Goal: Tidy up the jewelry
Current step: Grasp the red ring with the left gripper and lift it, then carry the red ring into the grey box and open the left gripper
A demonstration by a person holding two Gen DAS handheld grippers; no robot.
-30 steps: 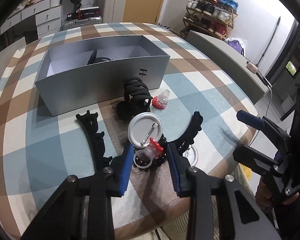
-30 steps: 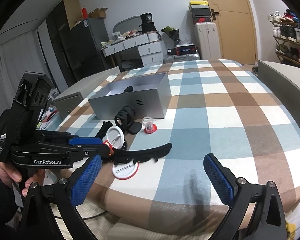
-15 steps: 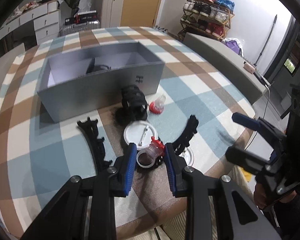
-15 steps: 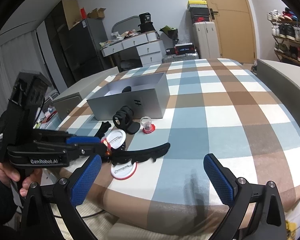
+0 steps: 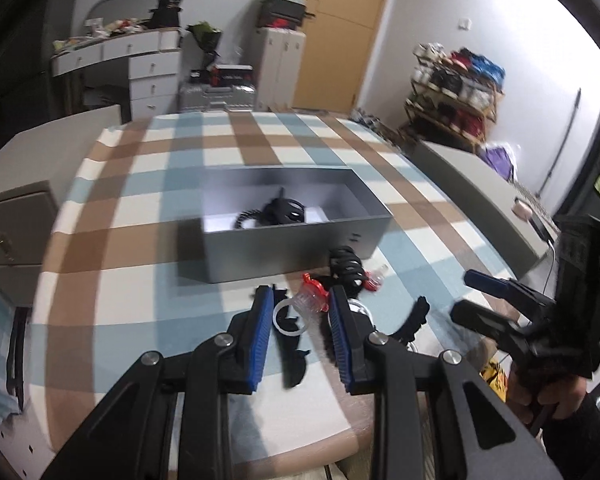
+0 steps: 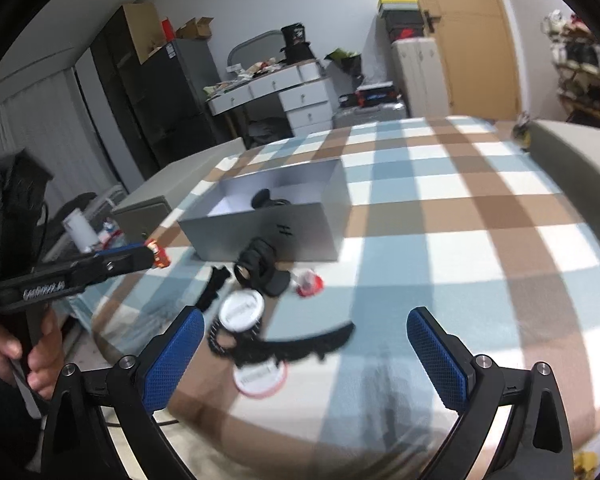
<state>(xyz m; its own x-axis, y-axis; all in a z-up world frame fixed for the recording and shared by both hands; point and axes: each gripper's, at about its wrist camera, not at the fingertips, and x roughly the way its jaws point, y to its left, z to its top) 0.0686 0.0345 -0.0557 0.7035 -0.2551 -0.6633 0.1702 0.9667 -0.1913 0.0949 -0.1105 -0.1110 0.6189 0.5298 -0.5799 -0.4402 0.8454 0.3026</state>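
Lifted since 1.0 s ago: left gripper (image 5: 300,328) fingers clamp a red-capped clear ring case (image 5: 309,298) above the desk (image 5: 140,272), grey box (image 5: 296,248) just ahead. Right gripper (image 6: 306,354) fingers spread wide, holding nothing.

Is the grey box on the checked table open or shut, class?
Open. The grey box has no lid on it, and both views look down past its walls to dark jewelry lying inside.

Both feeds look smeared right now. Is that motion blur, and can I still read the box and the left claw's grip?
Left wrist: table and box smeared, claw sharp around red-capped vial. Right wrist: badges and clips blurred, fisheye bending table edge.
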